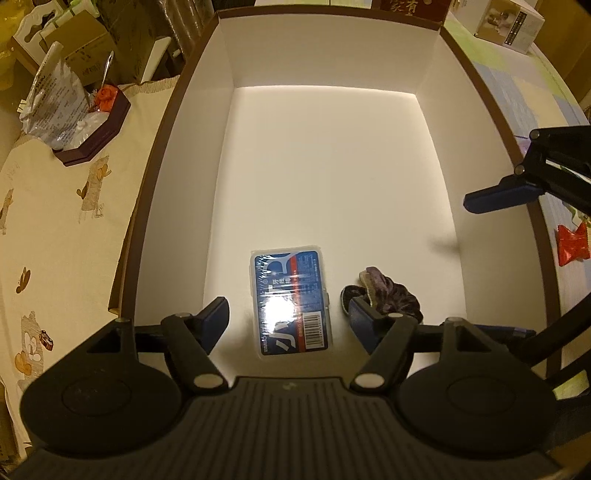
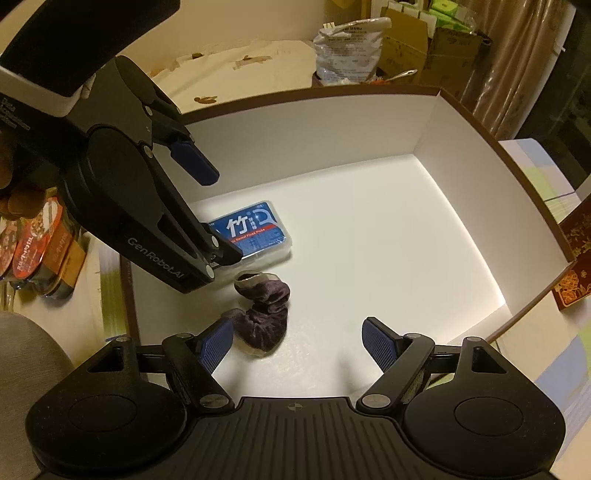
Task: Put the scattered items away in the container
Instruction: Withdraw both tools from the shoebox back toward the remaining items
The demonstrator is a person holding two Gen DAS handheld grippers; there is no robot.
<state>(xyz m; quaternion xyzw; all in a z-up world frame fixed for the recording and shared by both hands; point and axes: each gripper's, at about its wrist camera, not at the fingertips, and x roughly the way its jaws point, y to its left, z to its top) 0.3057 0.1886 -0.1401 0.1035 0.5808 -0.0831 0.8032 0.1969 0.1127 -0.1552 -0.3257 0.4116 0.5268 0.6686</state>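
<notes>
Two things in white box (image 1: 207,155): floss pack (image 1: 291,302) & purple scrunchie (image 2: 264,314). L gripper (image 1: 288,321) & R gripper (image 2: 297,339) both spread apart, holding nothing.

This is a lived-in room of a home, dim and yellow-lit. The desk (image 1: 55,229) wears a cream cloth printed with cartoon figures, and a pastel patchwork cloth (image 1: 517,92) covers its far side. Cardboard boxes (image 2: 413,40) are stacked along the wall beside a brown curtain (image 2: 517,55). Household oddments sit about: a crinkled plastic bag (image 1: 55,103) in a dark tray (image 1: 99,136), a red wrapped sweet (image 1: 571,245), round snack tubs (image 2: 33,247), and a red gift box with gold lettering (image 2: 574,266). A white carved chair back (image 1: 33,22) shows at one corner.
</notes>
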